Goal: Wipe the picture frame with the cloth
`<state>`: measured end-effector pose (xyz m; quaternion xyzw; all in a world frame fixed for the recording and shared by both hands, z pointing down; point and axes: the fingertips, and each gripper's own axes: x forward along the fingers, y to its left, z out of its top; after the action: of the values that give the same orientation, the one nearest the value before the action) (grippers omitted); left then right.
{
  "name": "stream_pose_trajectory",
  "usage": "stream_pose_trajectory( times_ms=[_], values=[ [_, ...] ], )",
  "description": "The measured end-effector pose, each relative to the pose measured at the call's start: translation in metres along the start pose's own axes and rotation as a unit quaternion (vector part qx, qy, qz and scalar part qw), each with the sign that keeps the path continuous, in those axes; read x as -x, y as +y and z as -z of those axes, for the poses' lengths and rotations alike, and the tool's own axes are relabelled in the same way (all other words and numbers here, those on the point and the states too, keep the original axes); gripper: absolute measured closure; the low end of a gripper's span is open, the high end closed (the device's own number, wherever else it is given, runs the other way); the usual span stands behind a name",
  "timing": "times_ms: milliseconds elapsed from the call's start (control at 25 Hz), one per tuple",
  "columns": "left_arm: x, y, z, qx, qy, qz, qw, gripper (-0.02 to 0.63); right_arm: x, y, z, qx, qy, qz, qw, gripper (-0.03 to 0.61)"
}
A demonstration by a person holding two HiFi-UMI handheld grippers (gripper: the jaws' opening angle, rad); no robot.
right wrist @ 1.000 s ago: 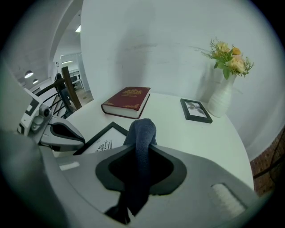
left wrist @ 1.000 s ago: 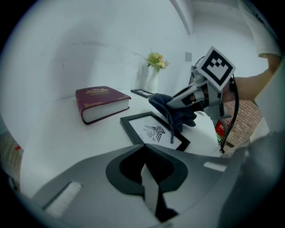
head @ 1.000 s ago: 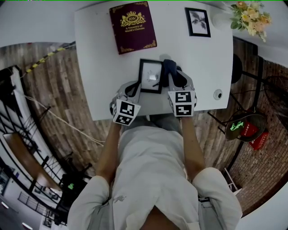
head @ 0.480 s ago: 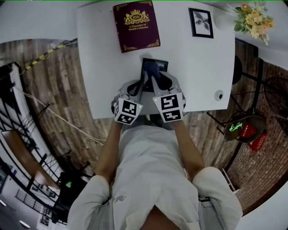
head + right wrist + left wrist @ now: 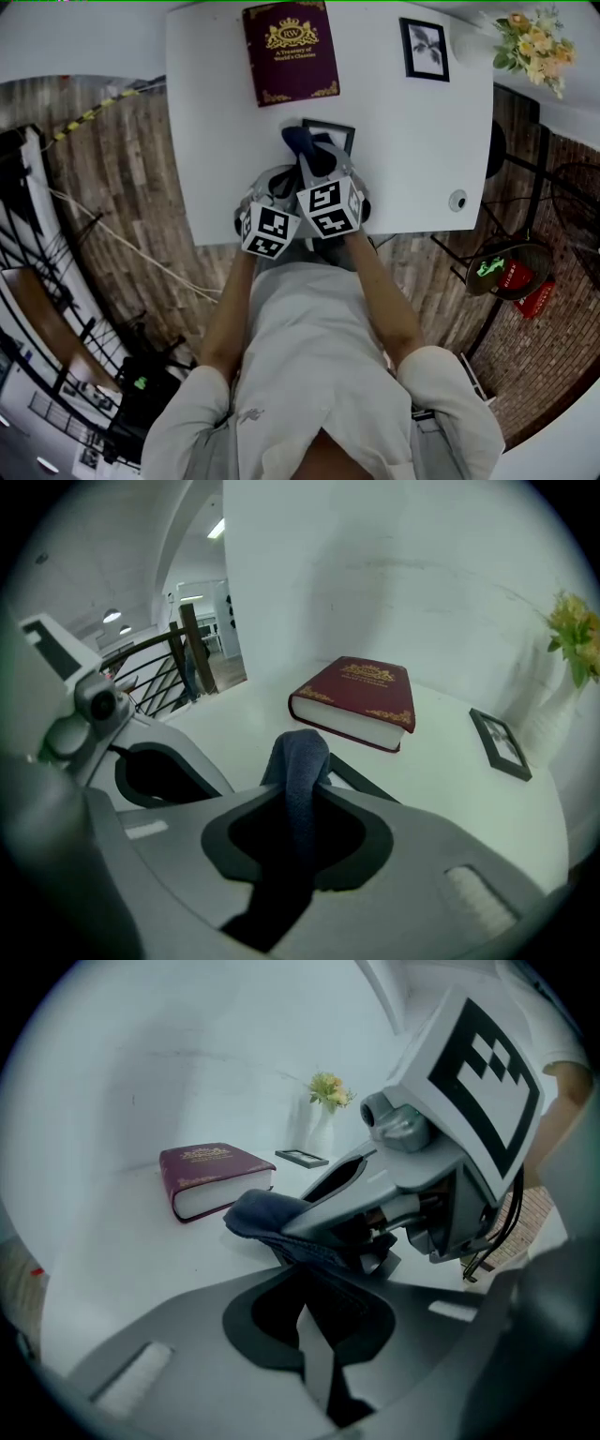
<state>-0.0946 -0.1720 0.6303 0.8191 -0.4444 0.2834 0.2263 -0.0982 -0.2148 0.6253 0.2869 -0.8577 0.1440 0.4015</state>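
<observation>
Right gripper (image 5: 298, 808), fingers squeezing a dark blue cloth (image 5: 298, 757) on the black picture frame (image 5: 337, 132), frame on the white counter (image 5: 211, 122) near the dark red book (image 5: 289, 52), left gripper (image 5: 305, 1314), fingers narrow, pinching the frame's edge

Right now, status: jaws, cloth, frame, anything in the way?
Jaws: left gripper shut on picture frame edge, right gripper shut on cloth. Cloth over frame. Red book beyond, apart.

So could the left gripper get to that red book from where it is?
Probably yes: only bare table lies between the left gripper and the book. But it seems shut on the picture frame, so it would need to let go first.
</observation>
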Motion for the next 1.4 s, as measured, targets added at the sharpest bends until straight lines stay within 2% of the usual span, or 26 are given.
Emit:
stream_pose_trajectory(
  times_ms=[120, 800, 1200, 1400],
  values=[
    [0.000, 0.000, 0.000, 0.000, -0.003, -0.001, 1.0000, 0.593, 0.001, 0.001, 0.005, 0.018, 0.006, 0.005, 1.000, 0.509],
    [0.000, 0.000, 0.001, -0.003, -0.003, -0.001, 1.0000, 0.594, 0.033, -0.031, 0.035, 0.008, 0.023, 0.049, 0.998, 0.509],
    [0.000, 0.001, 0.000, -0.007, -0.005, -0.001, 1.0000, 0.594, 0.057, -0.060, 0.069, -0.026, 0.046, 0.094, 0.994, 0.509],
    [-0.002, 0.000, 0.001, -0.007, -0.009, 0.001, 0.9999, 0.594, 0.071, -0.065, 0.069, -0.041, 0.036, 0.107, 0.993, 0.509]
  ],
)
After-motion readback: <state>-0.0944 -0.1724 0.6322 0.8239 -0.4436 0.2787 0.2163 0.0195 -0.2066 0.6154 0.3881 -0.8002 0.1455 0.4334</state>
